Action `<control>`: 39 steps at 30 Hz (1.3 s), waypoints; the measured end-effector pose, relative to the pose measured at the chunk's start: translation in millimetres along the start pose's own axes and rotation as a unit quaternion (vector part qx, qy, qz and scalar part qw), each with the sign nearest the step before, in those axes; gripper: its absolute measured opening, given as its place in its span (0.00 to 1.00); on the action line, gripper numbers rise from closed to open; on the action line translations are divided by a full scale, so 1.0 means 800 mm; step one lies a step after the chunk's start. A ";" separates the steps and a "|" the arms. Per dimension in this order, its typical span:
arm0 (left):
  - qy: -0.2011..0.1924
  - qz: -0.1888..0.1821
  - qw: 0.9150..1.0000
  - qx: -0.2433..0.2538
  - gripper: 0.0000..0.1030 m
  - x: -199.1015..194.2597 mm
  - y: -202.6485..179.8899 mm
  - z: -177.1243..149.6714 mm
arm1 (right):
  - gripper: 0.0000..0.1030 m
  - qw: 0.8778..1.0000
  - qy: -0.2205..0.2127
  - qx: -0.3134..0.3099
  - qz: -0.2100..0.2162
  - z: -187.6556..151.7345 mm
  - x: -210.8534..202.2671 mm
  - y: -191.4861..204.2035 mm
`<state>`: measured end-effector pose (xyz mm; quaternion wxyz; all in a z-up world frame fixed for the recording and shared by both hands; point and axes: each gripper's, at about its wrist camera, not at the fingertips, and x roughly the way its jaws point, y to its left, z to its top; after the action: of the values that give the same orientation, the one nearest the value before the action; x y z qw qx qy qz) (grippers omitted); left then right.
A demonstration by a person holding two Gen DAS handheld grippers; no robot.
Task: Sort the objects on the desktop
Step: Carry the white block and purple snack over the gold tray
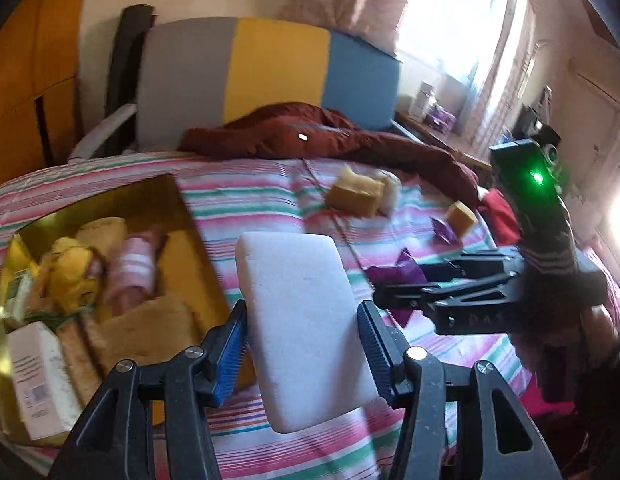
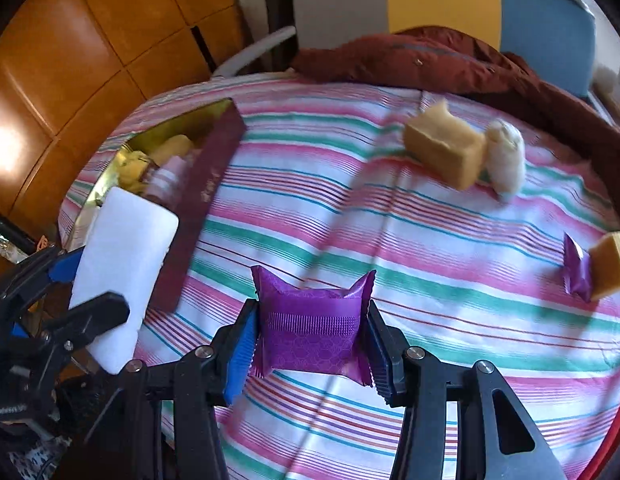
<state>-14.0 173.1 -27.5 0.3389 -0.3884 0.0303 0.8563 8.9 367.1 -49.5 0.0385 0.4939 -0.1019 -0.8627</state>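
So both hands are loaded right now: the left gripper (image 1: 302, 350) is clamped on a white foam block (image 1: 306, 328), and the right gripper (image 2: 311, 348) is pinching a purple snack packet (image 2: 313, 332) by its crimped ends. The gold-lined box (image 1: 182, 216) at about 9 o'clock in the left wrist view already has a bunch of stuff in it (yellow packet, pink-striped roll, a white carton), so I'd guess the sorting is about halfway. Still loose on the striped sheet (image 2: 389, 240): a tan sponge (image 2: 441, 152) and a white bundle (image 2: 505, 160) at 1 o'clock, plus another purple packet (image 2: 575, 270) touching a smaller sponge (image 2: 611, 264) at 3 o'clock. The foam's long axis runs straight out along the fingers toward 12; the held packet sits crosswise, 9 to 3.
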 end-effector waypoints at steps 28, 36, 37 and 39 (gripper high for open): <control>-0.060 0.179 0.973 -0.131 0.53 -0.075 0.228 0.000 | 0.49 0.995 -0.033 -0.033 0.091 0.088 0.057 0.188; -0.051 0.200 0.968 -0.145 0.55 -0.064 0.241 -0.004 | 0.49 0.996 -0.024 -0.030 0.077 0.099 0.080 0.197; -0.052 0.201 0.967 -0.148 0.56 -0.064 0.242 -0.004 | 0.50 0.996 -0.023 -0.030 0.075 0.101 0.082 0.197; -0.053 0.206 0.965 -0.151 0.58 -0.064 0.243 -0.003 | 0.51 0.997 -0.025 -0.030 0.072 0.107 0.087 0.200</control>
<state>-105.8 -5.4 -35.3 0.0939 -0.3746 -0.0378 0.9217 -105.6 210.8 -32.1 0.1129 0.4620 -0.1126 -0.8724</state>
